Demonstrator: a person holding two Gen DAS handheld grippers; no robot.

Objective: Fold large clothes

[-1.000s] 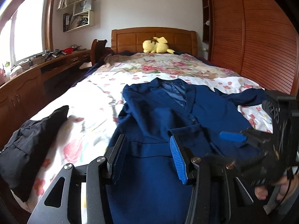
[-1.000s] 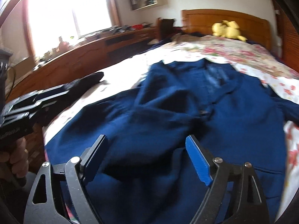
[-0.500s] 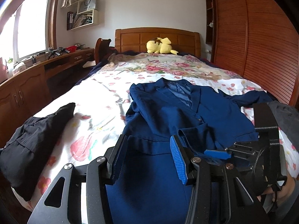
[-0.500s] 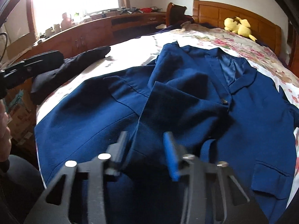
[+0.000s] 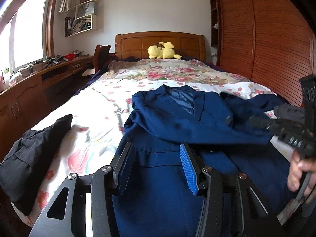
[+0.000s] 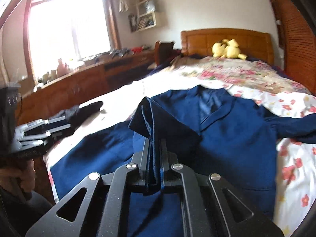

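Observation:
A navy blue jacket (image 5: 177,118) lies spread face up on the floral bedsheet (image 5: 94,116), collar toward the headboard. My left gripper (image 5: 155,148) hovers open over the jacket's lower hem, nothing pressed between its pads. My right gripper (image 6: 155,141) has its jaws closing tight on a raised fold of the jacket (image 6: 233,138), and the pinched cloth stands up between the pads. In the left wrist view the right gripper (image 5: 256,121) is at the far right, held by a hand (image 5: 300,169). The left gripper (image 6: 39,130) shows at the left edge of the right wrist view.
A black garment (image 5: 33,152) lies at the bed's left edge. A yellow plush toy (image 5: 162,52) rests by the wooden headboard (image 5: 158,41). A slatted wardrobe (image 5: 266,49) lines the right side. A cluttered wooden counter (image 5: 25,90) runs under the window on the left.
My right gripper went from wide open to shut on a jacket fold and rose with it, drawing the cloth up and to the right. The left gripper stayed put, still open.

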